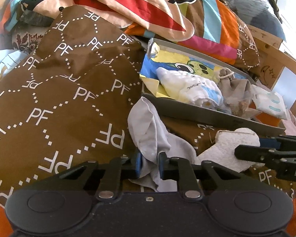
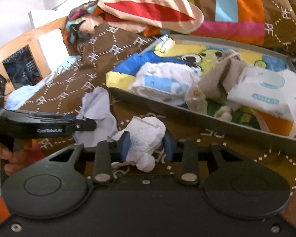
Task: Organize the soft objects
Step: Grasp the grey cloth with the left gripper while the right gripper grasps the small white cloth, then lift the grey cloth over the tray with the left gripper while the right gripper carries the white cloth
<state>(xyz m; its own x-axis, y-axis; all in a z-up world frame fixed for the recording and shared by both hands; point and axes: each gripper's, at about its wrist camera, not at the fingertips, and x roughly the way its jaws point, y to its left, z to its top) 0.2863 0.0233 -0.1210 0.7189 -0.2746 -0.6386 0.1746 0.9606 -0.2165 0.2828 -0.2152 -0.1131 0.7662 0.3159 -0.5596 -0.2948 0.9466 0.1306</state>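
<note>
Left gripper (image 1: 149, 165) clamped on pale grey cloth (image 1: 150, 130), right gripper (image 2: 147, 143) clamped on white terry cloth (image 2: 143, 134), both cloths on brown PF-print bedcover (image 1: 69, 90), beside near edge of grey tray (image 1: 207, 116) holding folded cloths.

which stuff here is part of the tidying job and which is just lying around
In play:
- grey cloth, pinched by left gripper
- white fluffy cloth, pinched by right gripper
- grey tray

Lying about:
- brown PF bedding
- monkey-face cushion
- wooden frame
</note>
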